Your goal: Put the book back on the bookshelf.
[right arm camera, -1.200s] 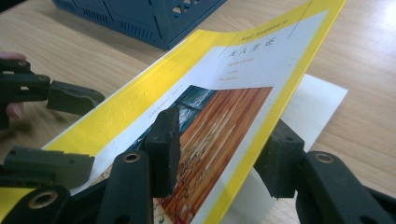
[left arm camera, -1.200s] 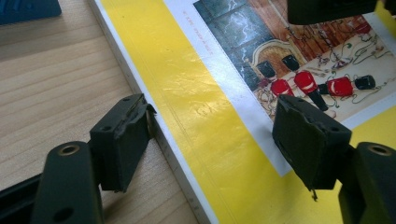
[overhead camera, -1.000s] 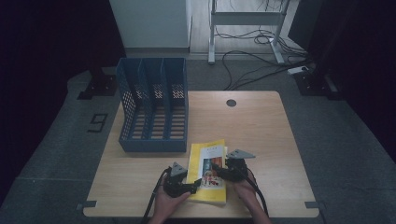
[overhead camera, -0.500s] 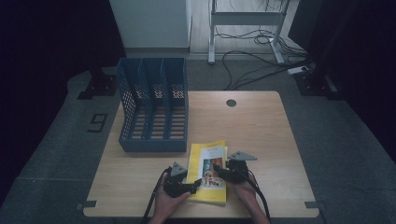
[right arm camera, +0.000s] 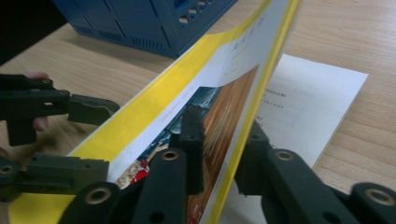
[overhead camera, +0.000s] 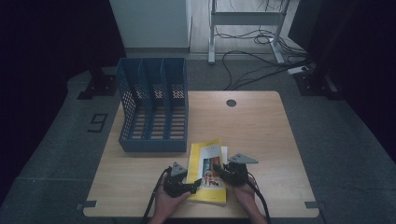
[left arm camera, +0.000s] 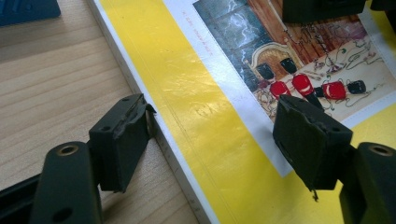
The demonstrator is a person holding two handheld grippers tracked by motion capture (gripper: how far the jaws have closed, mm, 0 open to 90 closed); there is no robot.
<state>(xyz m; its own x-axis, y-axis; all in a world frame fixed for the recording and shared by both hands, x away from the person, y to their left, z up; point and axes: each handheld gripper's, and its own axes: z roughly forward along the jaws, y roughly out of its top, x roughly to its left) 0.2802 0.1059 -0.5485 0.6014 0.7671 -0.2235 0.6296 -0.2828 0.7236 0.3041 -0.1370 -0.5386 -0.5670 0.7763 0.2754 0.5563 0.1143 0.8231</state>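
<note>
Since a second ago, little has moved: my two grippers sit at the same near edge of the table point(overhead camera: 261, 121), with the book point(overhead camera: 205, 161) between them.

My right gripper point(right arm camera: 223, 156) has its jaws closed on the book's front cover point(right arm camera: 233, 88), one jaw on the picture side, the other behind. The cover stands lifted on edge above the white first page point(right arm camera: 308, 100), which lies flat on the far side of that gripper.

My left gripper point(left arm camera: 215, 135) is wide apart. One jaw rests on the wood, touching the book's spine edge; the other hangs over the printed picture on the cover. The book's yellow band runs between them. I cannot tell if the upper jaw touches the cover.

Beyond the left gripper, just past the book's far end, stands a blue file rack point(overhead camera: 154, 107) with three slots.
</note>
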